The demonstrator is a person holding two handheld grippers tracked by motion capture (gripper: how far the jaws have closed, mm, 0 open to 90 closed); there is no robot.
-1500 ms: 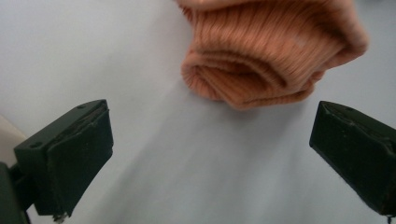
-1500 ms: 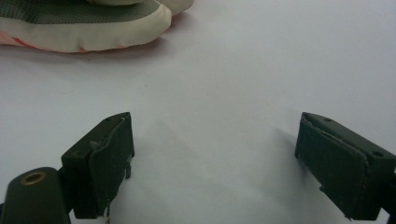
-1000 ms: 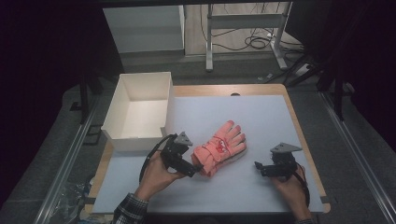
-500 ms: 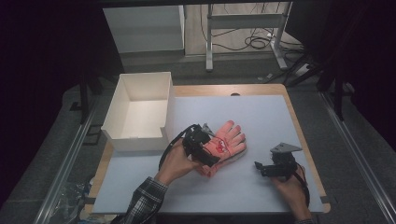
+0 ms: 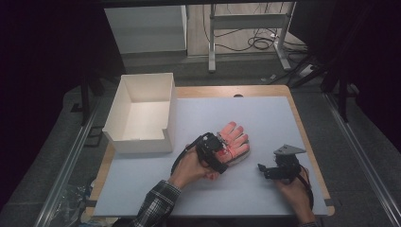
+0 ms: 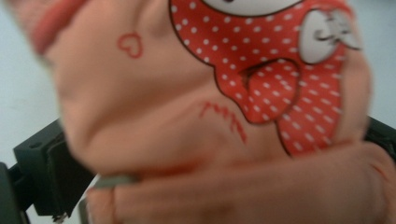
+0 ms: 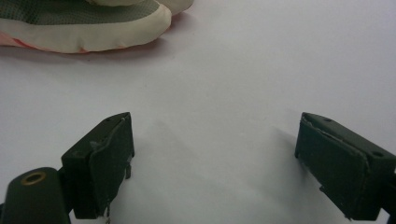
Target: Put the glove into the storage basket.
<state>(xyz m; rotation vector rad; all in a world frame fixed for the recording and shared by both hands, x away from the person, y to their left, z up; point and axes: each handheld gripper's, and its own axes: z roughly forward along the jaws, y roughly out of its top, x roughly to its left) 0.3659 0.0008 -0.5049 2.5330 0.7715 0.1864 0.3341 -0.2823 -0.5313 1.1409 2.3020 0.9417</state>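
Fingers of the left gripper point(image 5: 218, 150) sit over the wrist end of the pink glove point(image 5: 232, 140) in the high view, glove flat on the surface point(image 5: 265, 118) beside the white box point(image 5: 142, 113); nothing boxed yet. Left gripper view: fingers point(image 6: 46, 172) spread wide around the glove point(image 6: 224, 102), probably not clamped, blurry. Right gripper view: fingers point(image 7: 100, 163) wide apart, empty, resting on the surface, glove edge point(image 7: 93, 23) ahead.

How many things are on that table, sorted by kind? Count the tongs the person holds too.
Pink glove: 1
White box: 1
Tongs: 2, the left tongs and the right tongs
Total: 4
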